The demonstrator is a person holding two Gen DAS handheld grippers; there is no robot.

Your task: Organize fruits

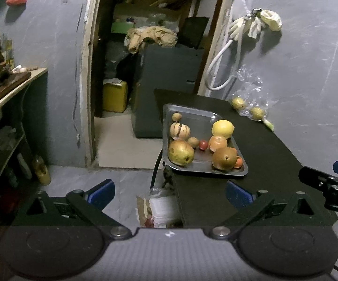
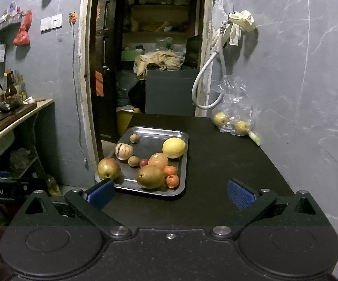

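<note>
Both tongs stand wide open and empty. The right gripper [image 2: 170,193] hovers over the black table [image 2: 227,164]; the left gripper [image 1: 170,193] hangs off the table's left edge, just short of it.

Nearest the right tongs, just ahead and slightly left, lies the steel tray [image 2: 183,138] of fruit. At its near edge sit a brown pear [image 2: 150,176] and a green-red apple [image 2: 108,169]: judged firm, fairly heavy, smooth, prone to roll; grip across the widest part. Two small tangerines [image 2: 172,180] beside the pear are softer; close gently. Farther back, the lemon [image 2: 174,148]. Farthest, ahead to the right, a thin plastic bag [image 2: 235,107] holds two more fruits, well apart from both tongs.
</note>
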